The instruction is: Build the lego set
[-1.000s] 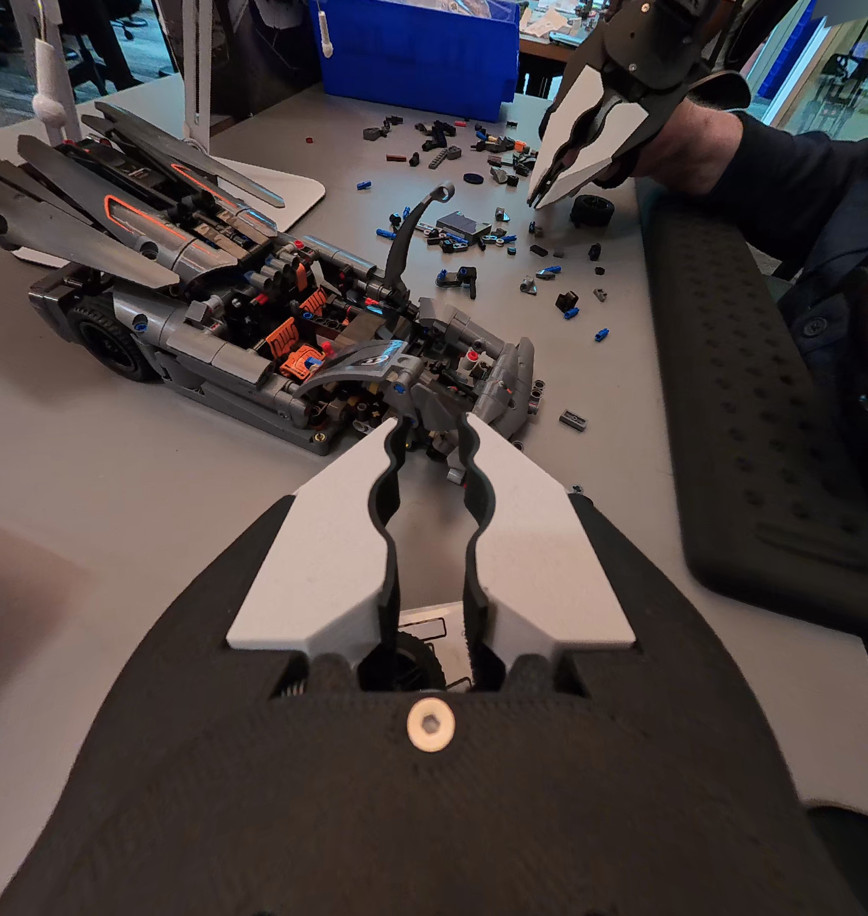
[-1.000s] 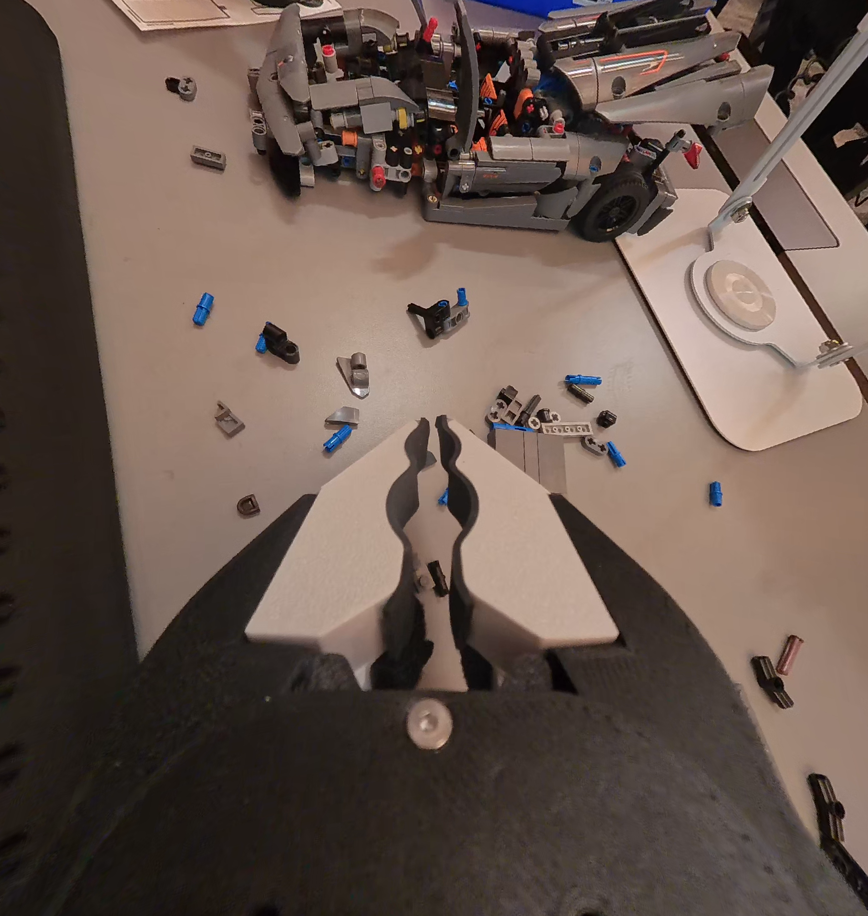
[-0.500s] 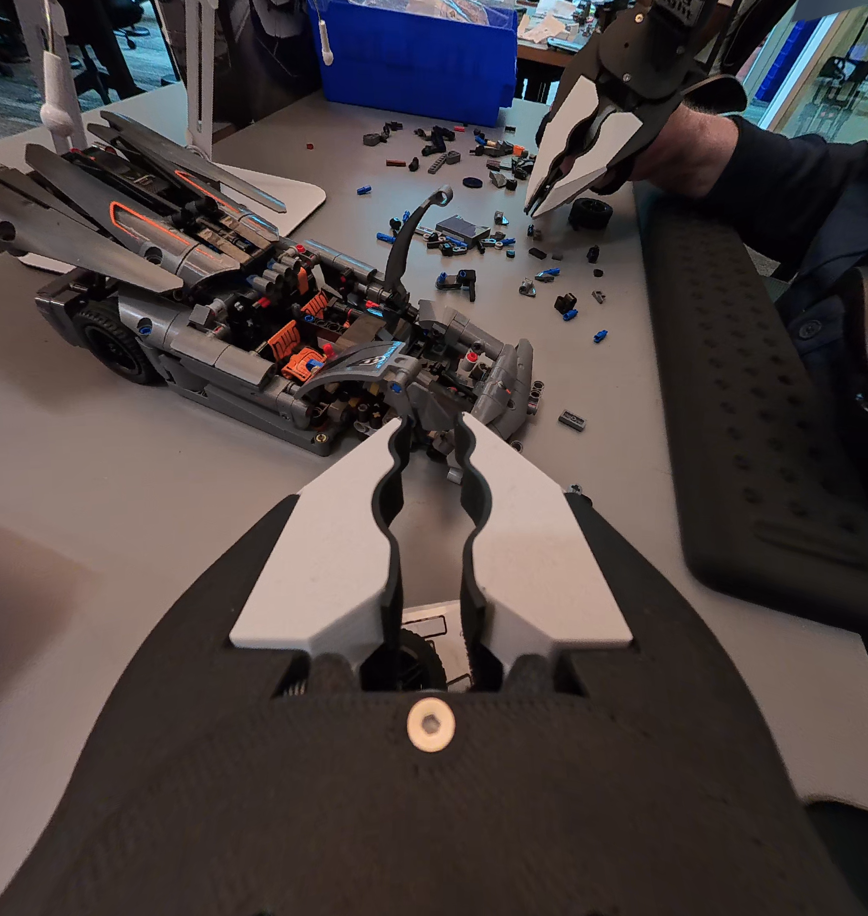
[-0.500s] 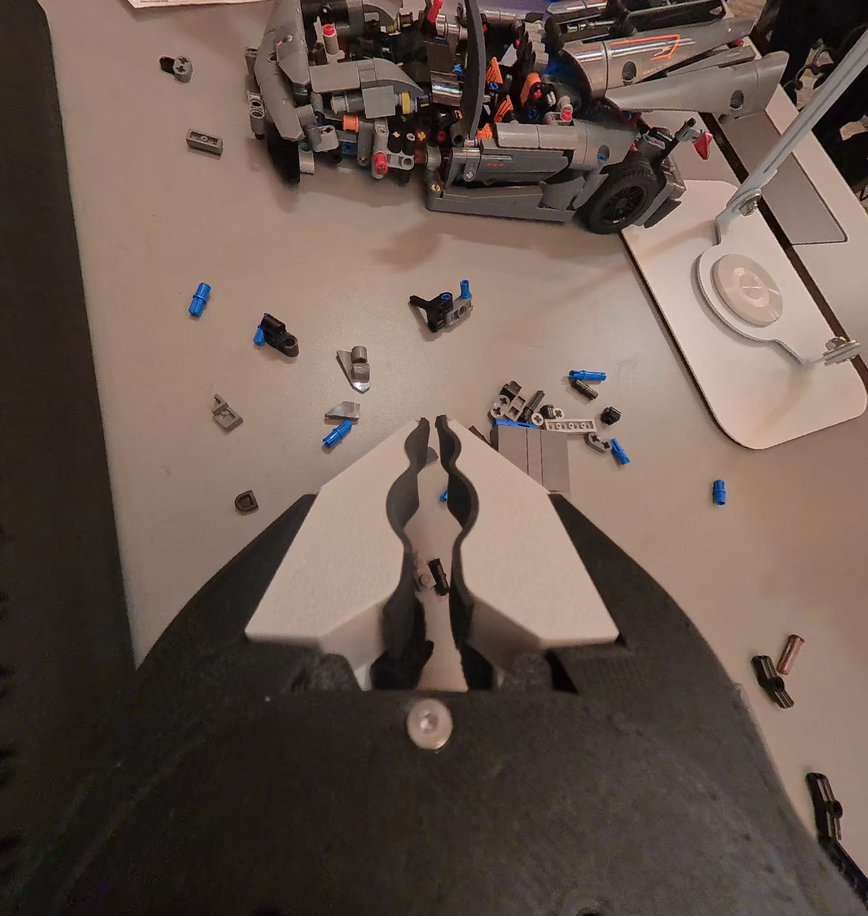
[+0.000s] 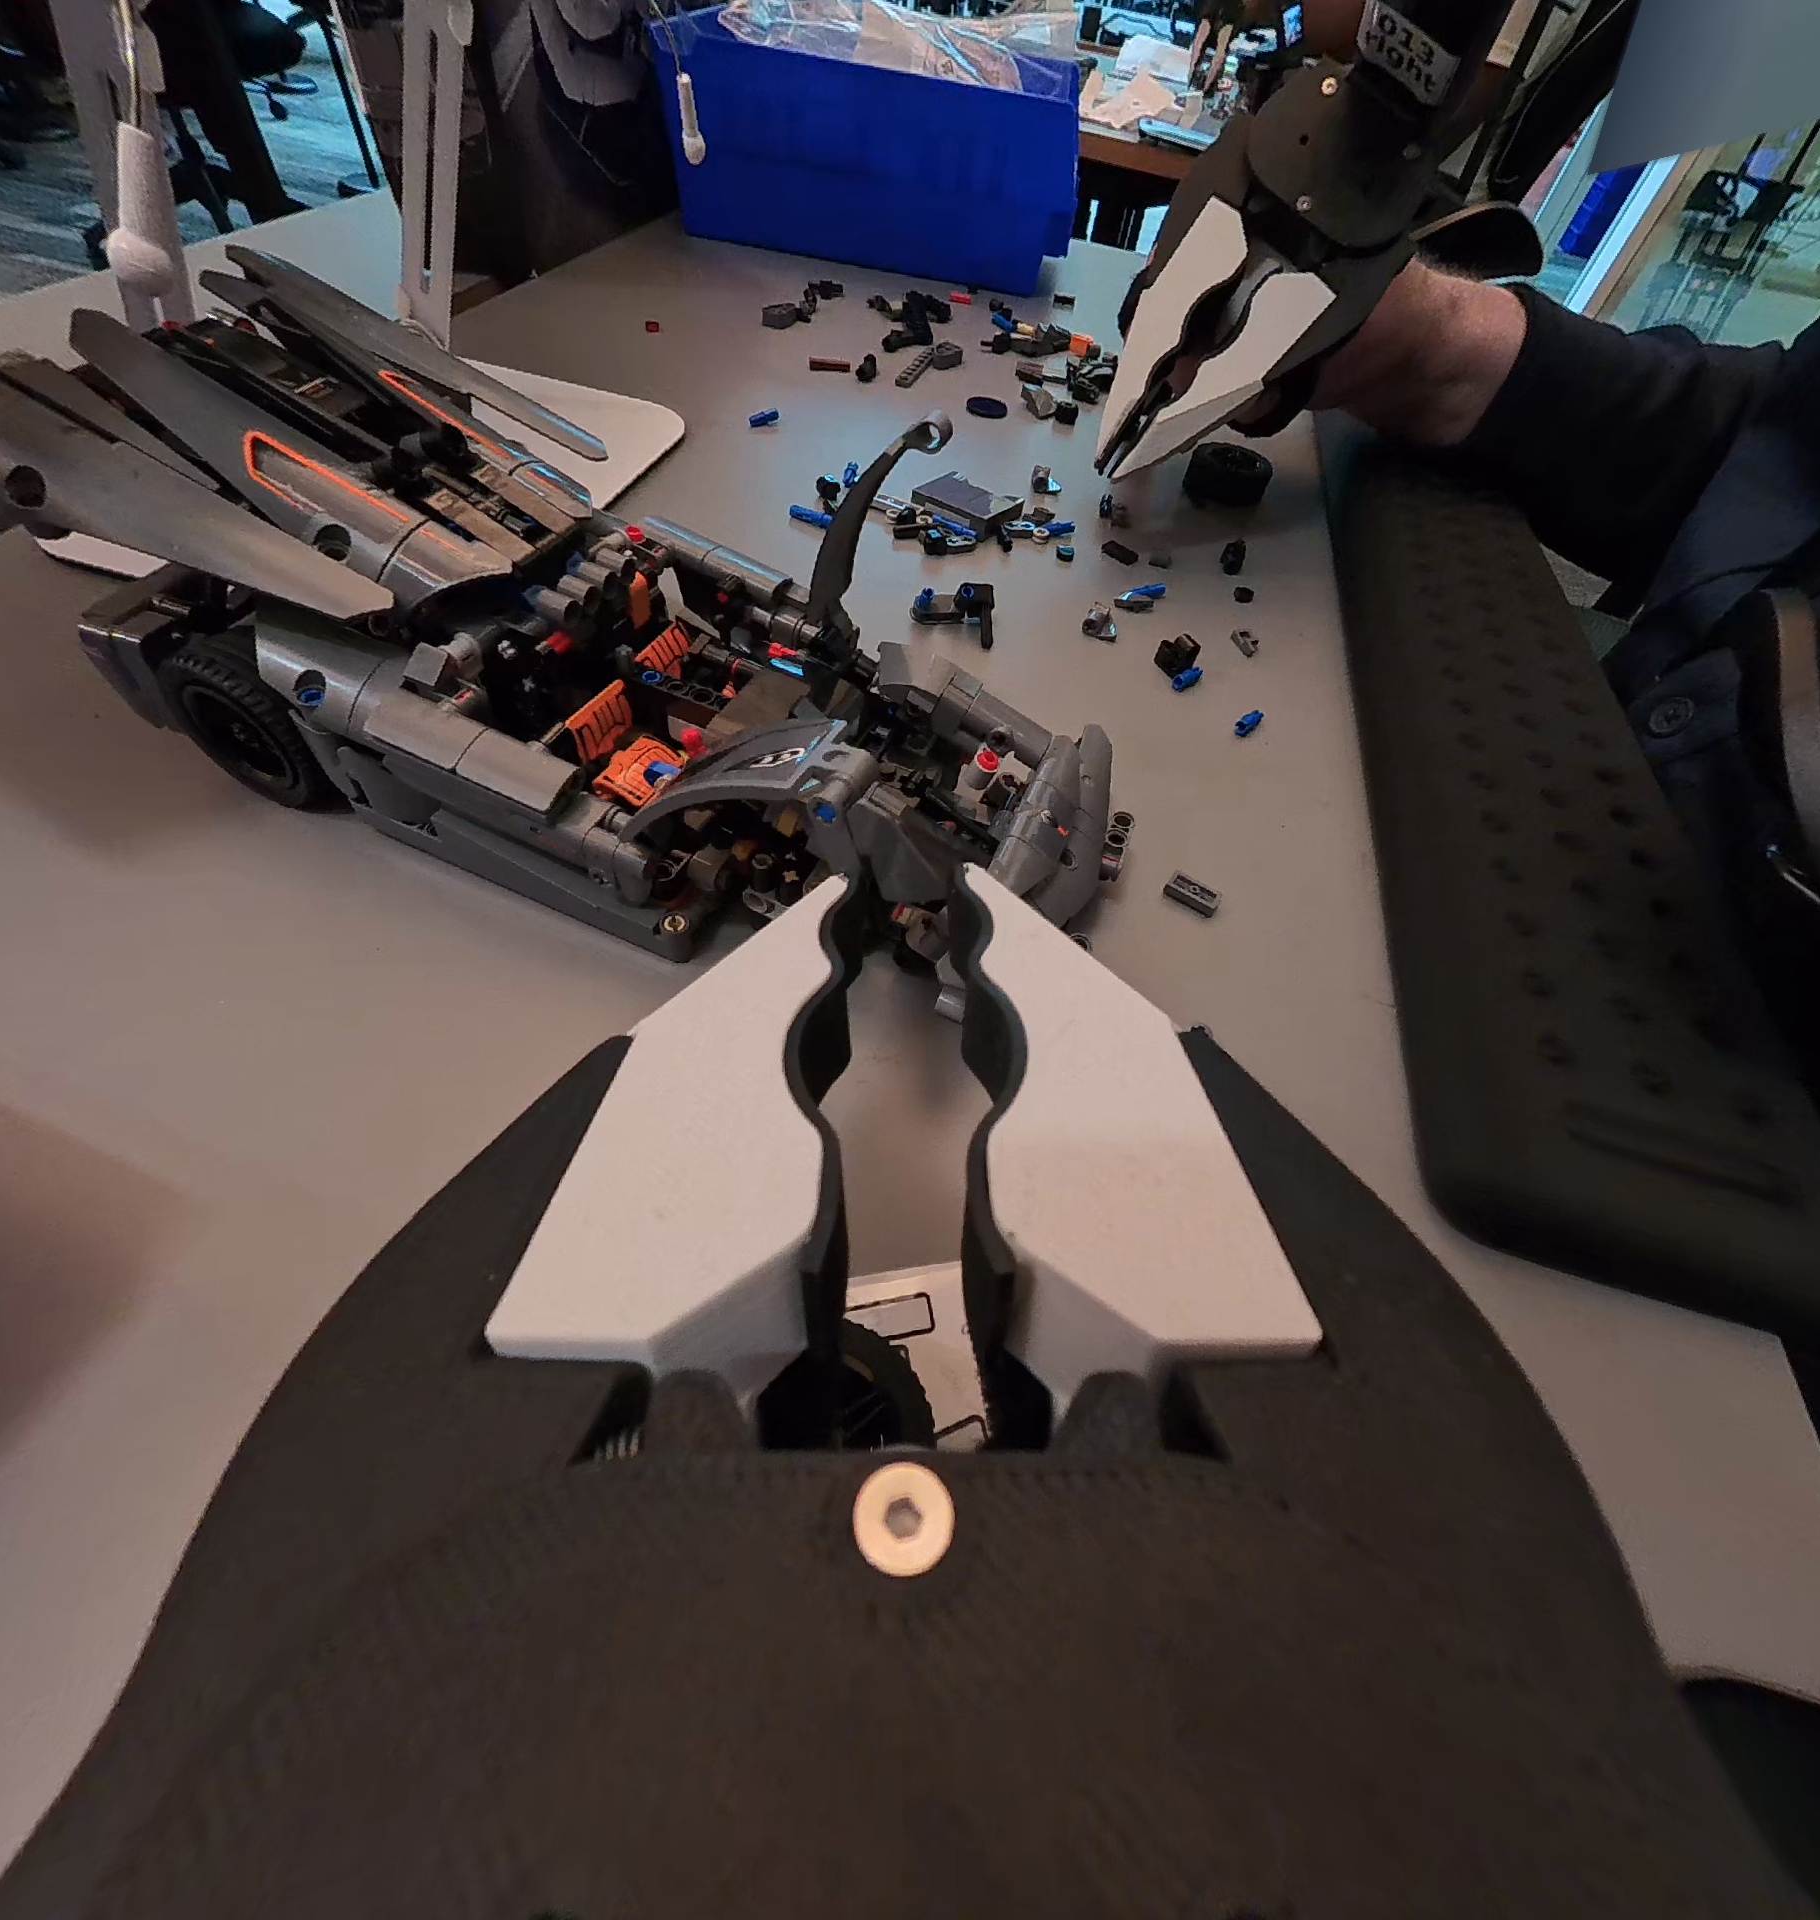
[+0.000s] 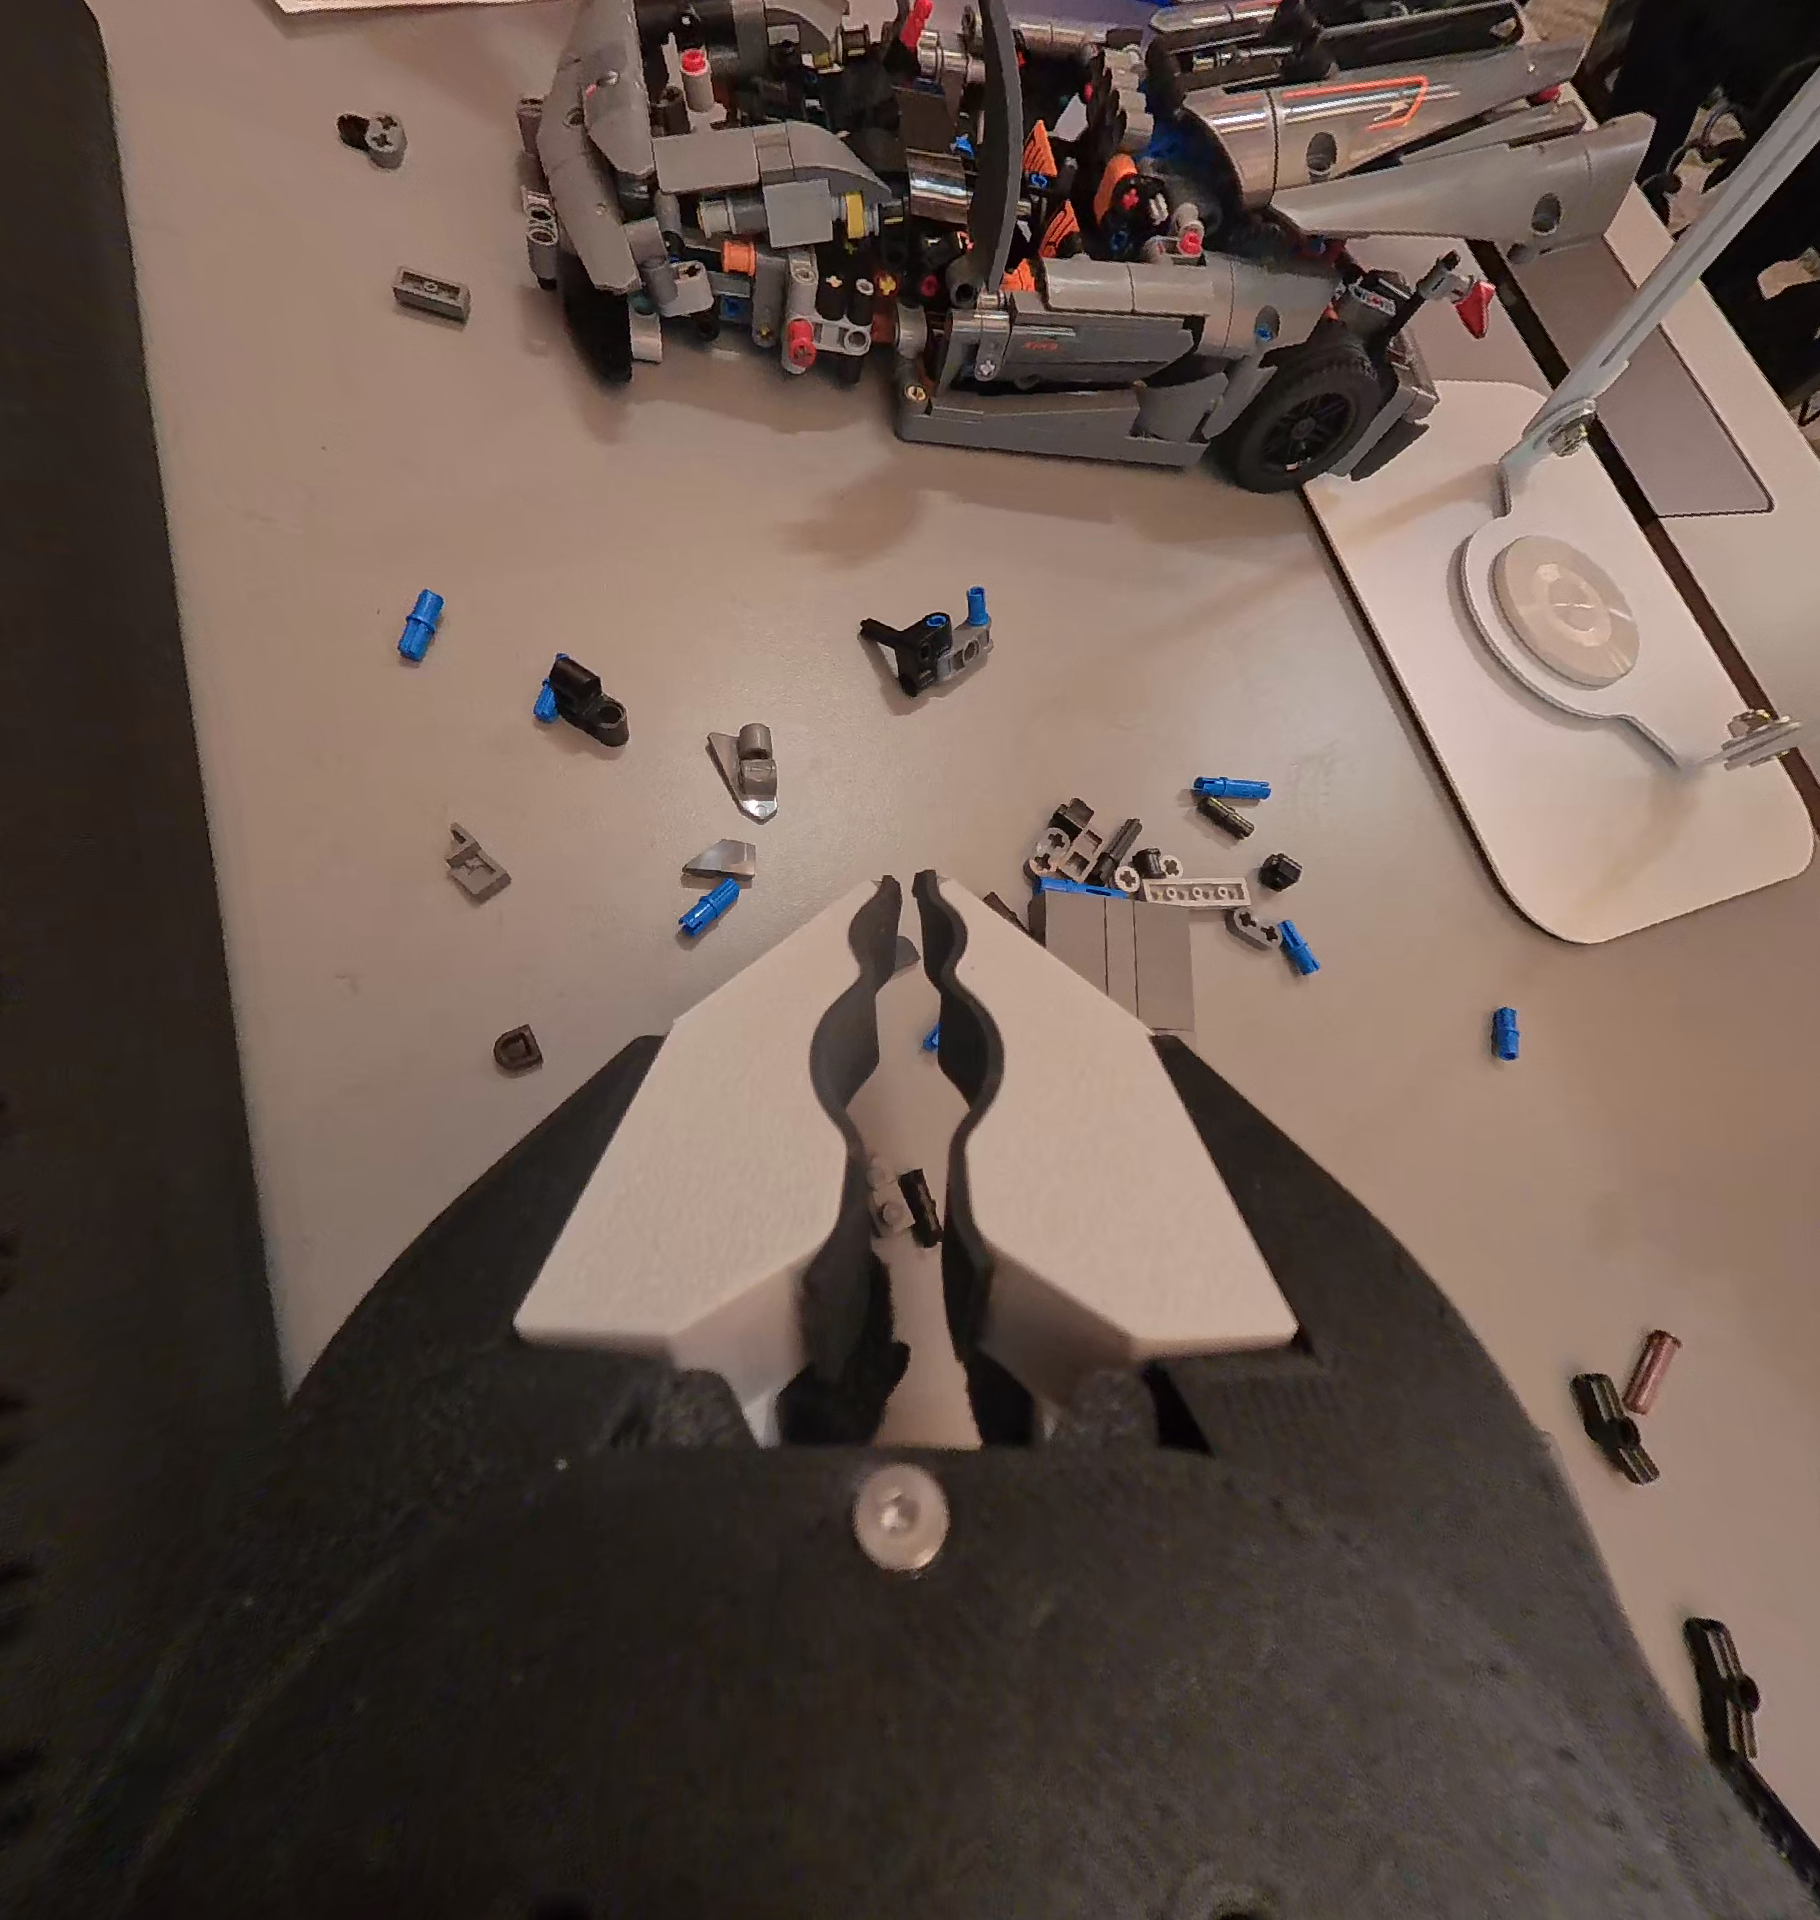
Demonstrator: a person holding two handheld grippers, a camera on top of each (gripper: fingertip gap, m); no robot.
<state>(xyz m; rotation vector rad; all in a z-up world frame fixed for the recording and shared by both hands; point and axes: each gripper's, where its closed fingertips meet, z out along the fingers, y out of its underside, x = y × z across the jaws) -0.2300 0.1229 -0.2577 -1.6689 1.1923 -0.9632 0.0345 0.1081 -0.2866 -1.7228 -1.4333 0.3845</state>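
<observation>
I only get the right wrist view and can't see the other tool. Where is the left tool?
Observer: The left tool is at the nose of the lego car, tips flanking a dark grey part. I can't tell whether it is clamped.
Operator: Any loose wheel around?
Observer: Yes, a black wheel lies on the table just beside your right tool, outside your frame.
Operator: Is there a parts bin?
Observer: A blue bin stands beyond the loose pieces, at the far edge.
</observation>
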